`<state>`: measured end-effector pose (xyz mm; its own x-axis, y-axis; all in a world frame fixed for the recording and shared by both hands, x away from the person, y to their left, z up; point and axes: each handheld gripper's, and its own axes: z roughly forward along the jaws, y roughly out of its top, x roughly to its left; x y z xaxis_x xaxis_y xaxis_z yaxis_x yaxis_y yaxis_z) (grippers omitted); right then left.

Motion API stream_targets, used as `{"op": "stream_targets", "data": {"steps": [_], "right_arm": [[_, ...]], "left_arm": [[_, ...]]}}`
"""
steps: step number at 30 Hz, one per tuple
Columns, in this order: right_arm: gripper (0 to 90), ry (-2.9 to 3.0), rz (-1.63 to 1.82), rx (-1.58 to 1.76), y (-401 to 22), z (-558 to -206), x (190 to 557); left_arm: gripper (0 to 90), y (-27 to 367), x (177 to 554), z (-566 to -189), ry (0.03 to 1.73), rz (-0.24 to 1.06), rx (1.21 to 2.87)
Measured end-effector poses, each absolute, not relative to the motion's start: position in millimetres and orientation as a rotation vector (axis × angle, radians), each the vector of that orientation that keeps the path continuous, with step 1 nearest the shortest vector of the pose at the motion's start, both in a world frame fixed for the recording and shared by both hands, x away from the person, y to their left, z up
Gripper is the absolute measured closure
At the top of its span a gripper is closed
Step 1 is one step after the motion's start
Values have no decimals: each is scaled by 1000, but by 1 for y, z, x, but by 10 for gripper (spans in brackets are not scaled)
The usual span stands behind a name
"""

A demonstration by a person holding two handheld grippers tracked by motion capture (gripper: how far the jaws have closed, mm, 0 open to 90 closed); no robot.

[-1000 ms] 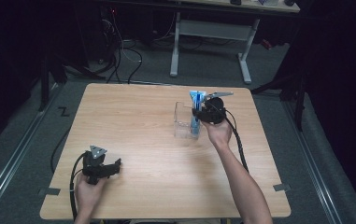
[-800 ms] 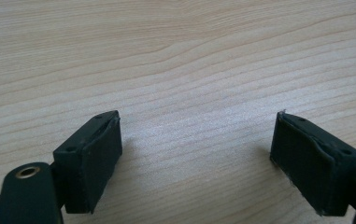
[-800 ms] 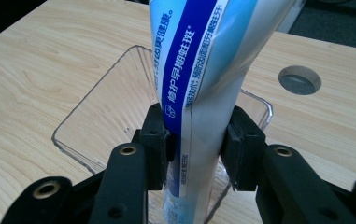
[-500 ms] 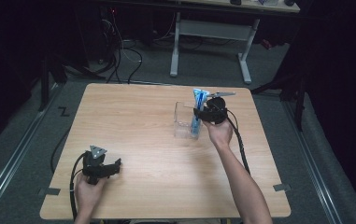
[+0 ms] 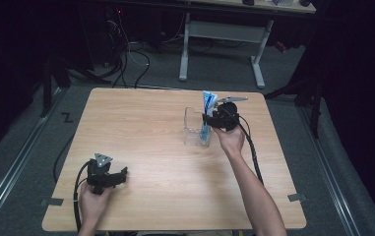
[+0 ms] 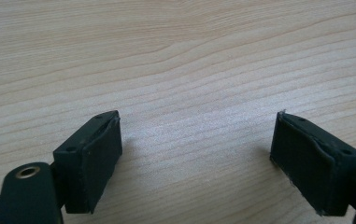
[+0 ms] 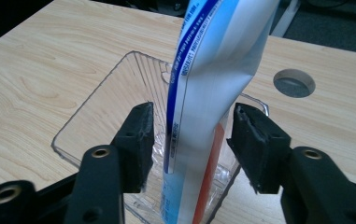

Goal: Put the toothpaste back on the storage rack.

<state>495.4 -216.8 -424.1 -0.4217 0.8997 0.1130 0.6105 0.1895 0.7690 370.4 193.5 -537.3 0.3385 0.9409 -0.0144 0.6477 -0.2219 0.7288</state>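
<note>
Bare worktop [image 5: 140, 128] lies open all around the left tool [image 6: 196, 158]; a clear bin [image 7: 105, 107] and upright tube [image 7: 213, 84] block the right tool [image 7: 192, 140].

Blue-white tube [image 7: 213, 93] stands upright (in clear box [image 7: 96, 102]).

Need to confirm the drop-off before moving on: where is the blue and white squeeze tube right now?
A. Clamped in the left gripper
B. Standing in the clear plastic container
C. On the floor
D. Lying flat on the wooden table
B: the blue and white squeeze tube stands upright inside the clear plastic container, between the right gripper's parted jaws.
</note>
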Motion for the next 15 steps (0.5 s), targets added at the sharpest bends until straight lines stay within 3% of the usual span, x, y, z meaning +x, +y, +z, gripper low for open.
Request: {"op": "stream_targets", "data": {"steps": [15], "right_arm": [[467,2055,1091,1336,-219,-412,478]], "left_arm": [[169,193,370,-537,1387,584,1961]]}}
